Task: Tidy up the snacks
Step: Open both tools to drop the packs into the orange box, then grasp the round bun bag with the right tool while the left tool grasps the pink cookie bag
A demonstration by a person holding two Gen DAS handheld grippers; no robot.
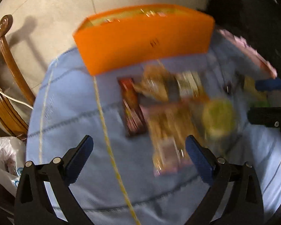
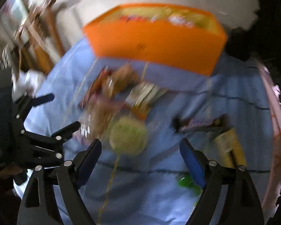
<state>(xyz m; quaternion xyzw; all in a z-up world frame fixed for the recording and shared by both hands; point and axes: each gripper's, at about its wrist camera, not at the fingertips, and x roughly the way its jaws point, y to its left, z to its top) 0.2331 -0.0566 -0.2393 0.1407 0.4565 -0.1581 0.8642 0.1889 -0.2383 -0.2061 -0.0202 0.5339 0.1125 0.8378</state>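
Note:
An orange box (image 1: 142,39) stands at the far side of the blue tablecloth (image 1: 75,112) and holds several snacks; it also shows in the right wrist view (image 2: 159,45). A blurred pile of snack packets (image 1: 168,108) lies in front of it, with a dark red packet (image 1: 133,108) at its left and a round green snack (image 1: 218,116) at its right. My left gripper (image 1: 139,150) is open and empty above the near edge of the pile. My right gripper (image 2: 140,151) is open and empty just behind the round green snack (image 2: 128,136). Both views are motion-blurred.
A wooden chair (image 1: 7,71) and a white plastic bag (image 1: 5,155) stand left of the table. Yellow packets (image 2: 230,146) and a green one (image 2: 187,183) lie at the table's right. The right gripper (image 1: 267,101) shows at the left view's right edge.

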